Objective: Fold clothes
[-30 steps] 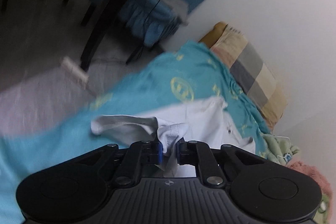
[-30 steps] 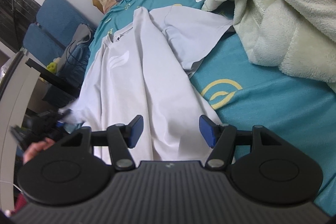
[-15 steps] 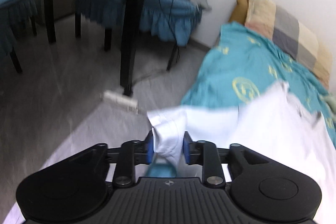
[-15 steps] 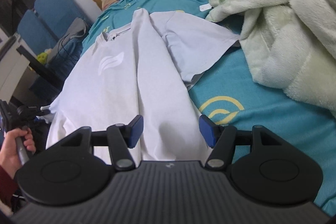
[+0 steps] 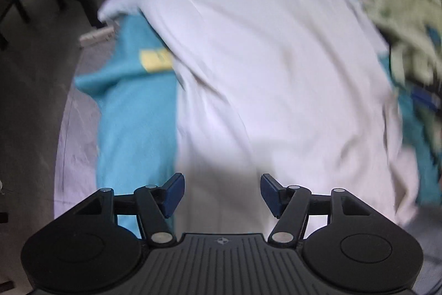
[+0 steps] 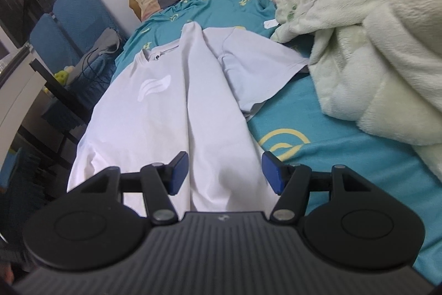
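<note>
My left gripper (image 5: 219, 194) has let go of the sleeve and now hangs with jaws apart over the white shirt (image 6: 165, 107) spread on the teal bed (image 6: 345, 145), my right gripper (image 6: 225, 170) likewise gaping and empty.

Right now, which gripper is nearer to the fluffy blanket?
Right. The right gripper hovers over the white T-shirt hem, blanket just beside it; the left gripper sits at the hem's opposite, floor-side edge.

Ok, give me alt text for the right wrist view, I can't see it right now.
A white T-shirt lies spread on a teal bedsheet, collar far from the camera, one sleeve stretched toward a fluffy pale blanket. The right tool hovers open over its near hem, holding nothing.
</note>
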Tool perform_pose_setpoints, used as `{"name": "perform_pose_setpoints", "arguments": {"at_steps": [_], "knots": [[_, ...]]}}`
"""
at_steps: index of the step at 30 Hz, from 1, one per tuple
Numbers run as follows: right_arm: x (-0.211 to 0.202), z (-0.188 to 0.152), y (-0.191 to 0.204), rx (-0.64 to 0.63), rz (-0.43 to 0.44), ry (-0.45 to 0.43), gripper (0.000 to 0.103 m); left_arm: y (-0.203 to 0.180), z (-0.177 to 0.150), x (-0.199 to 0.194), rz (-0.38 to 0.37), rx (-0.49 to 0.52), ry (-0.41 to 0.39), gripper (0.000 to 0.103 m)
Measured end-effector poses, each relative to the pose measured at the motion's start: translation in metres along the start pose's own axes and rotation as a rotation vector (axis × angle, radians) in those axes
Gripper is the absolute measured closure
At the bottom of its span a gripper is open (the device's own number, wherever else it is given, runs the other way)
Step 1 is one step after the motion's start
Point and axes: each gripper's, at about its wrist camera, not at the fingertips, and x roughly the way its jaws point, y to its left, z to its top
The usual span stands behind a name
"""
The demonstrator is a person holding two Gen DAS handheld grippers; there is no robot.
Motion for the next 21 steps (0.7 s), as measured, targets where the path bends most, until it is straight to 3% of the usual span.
{"name": "perform_pose_setpoints", "arguments": {"at_steps": [4, 7, 10, 14, 16, 21], "knots": [[-0.007, -0.003, -0.003, 0.0, -0.01, -0.011, 0.041, -0.022, -0.015, 0.018, 0.08, 0.051, 0.08, 0.046], [-0.008, -0.003, -0.008, 0.014, -0.009, -0.008, 0.041, -0.016, -0.021, 0.029, 0.064, 0.02, 0.112, 0.057], [-0.007, -0.004, -0.012, 0.031, -0.006, 0.001, 0.041, -0.013, -0.026, 0.022, 0.054, 0.034, 0.112, 0.1], [-0.005, -0.002, -0.014, 0.042, 0.001, 0.012, 0.041, 0.004, -0.032, -0.008, -0.017, 0.017, 0.082, 0.101], [-0.006, -0.001, -0.014, 0.047, 0.004, 0.013, 0.041, 0.022, -0.035, -0.02, -0.012, -0.014, 0.086, 0.101], [-0.007, 0.001, -0.017, 0.062, 0.001, 0.019, 0.041, 0.073, -0.05, -0.021, 0.134, -0.098, 0.176, 0.101]]}}
